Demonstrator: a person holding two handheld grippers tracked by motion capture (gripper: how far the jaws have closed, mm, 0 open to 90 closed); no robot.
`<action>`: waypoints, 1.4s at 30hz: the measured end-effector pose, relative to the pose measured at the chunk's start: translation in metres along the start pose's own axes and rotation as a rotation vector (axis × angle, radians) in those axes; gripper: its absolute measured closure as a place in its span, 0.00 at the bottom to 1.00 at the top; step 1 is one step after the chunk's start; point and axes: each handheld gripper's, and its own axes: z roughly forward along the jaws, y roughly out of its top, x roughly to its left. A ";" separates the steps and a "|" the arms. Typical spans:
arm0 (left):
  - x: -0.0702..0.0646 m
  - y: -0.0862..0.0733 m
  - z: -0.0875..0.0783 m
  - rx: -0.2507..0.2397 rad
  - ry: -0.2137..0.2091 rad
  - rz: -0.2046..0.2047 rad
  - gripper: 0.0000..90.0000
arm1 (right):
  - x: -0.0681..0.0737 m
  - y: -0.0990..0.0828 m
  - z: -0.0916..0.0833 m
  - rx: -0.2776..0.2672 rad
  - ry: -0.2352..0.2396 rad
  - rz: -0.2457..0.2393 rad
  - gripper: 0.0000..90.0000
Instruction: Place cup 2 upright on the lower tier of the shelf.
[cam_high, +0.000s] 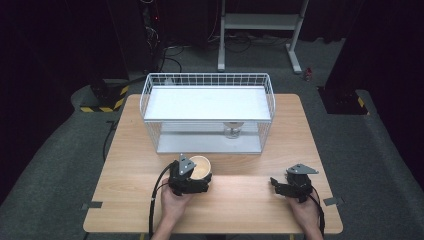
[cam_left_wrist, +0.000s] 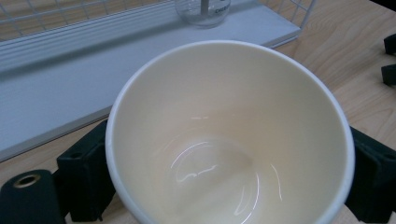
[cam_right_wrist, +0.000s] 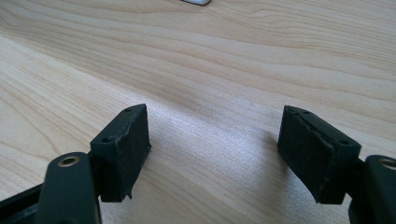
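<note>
Faint dark print on the clear glass vessel (cam_left_wrist: 203, 11) beyond the left gripper's jaws, too blurred to read, no other lettering legible

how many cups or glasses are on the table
2. A paper cup sits between the left claw's jaws at the table's front; a clear glass stands under the wire rack's shelf.
</note>
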 end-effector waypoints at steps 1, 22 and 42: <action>0.002 0.000 0.001 -0.002 -0.002 -0.020 0.10 | 0.000 0.000 0.000 0.000 0.000 0.000 0.28; 0.020 0.028 0.013 -0.017 0.030 -0.076 0.10 | 0.000 0.000 0.000 -0.002 0.000 0.000 0.28; 0.033 0.050 0.023 -0.011 0.097 -0.068 0.11 | 0.000 0.000 0.000 -0.002 0.000 0.001 0.28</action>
